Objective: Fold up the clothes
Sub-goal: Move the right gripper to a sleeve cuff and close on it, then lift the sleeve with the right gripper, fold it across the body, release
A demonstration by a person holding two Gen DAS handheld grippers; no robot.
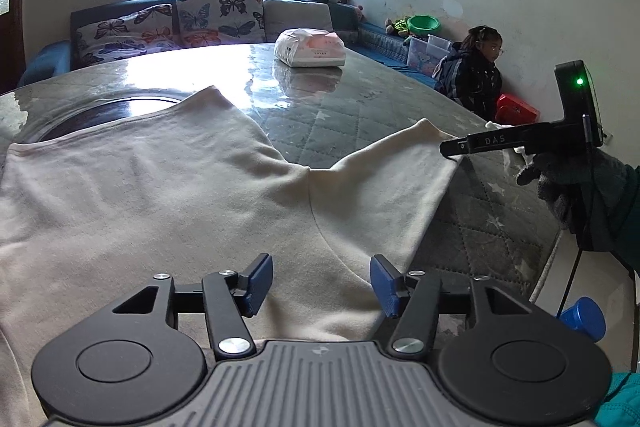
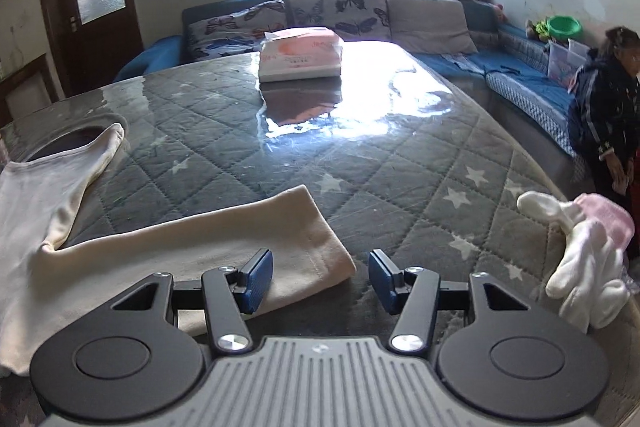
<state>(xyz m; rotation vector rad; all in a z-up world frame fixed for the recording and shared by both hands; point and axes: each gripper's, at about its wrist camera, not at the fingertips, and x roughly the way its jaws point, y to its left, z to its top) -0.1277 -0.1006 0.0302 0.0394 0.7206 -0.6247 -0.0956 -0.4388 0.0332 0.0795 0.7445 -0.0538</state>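
A: Step in hand? The cream long-sleeved top (image 1: 168, 195) lies flat and spread on the quilted table (image 1: 360, 115), neckline toward the far edge near the round dark opening (image 1: 116, 111), body running to the near edge.

B: Folding proper looks not yet begun; this reads as the set-up for the first fold. One sleeve (image 2: 224, 239) stretches out toward the right edge of the table. The left gripper (image 1: 322, 281) hangs over the top's body near the armpit, jaws spread, nothing between the blue pads, cloth only beneath them.

A: The right one?

B: The right gripper (image 2: 320, 281) sits just above the sleeve's cuff end. Jaws spread; the cuff corner lies under the left pad, not pinched. From the left wrist view its finger tips reach the cuff edge; whether they touch cannot be told.

A: Next move, as a judgement?

B: Probably close on the cuff, then carry the sleeve across the body. It calls for a low approach so one pad slips under the thin fabric, which lies flush on a slick cover.

A: Hidden or unclear?

B: The top's hem and the other sleeve are cut off by the frame and the gripper body. The white and pink knit items (image 2: 580, 251) at the right edge look like gloves or socks; not certain. A tissue pack (image 2: 300, 57) stands near the far edge, well apart.
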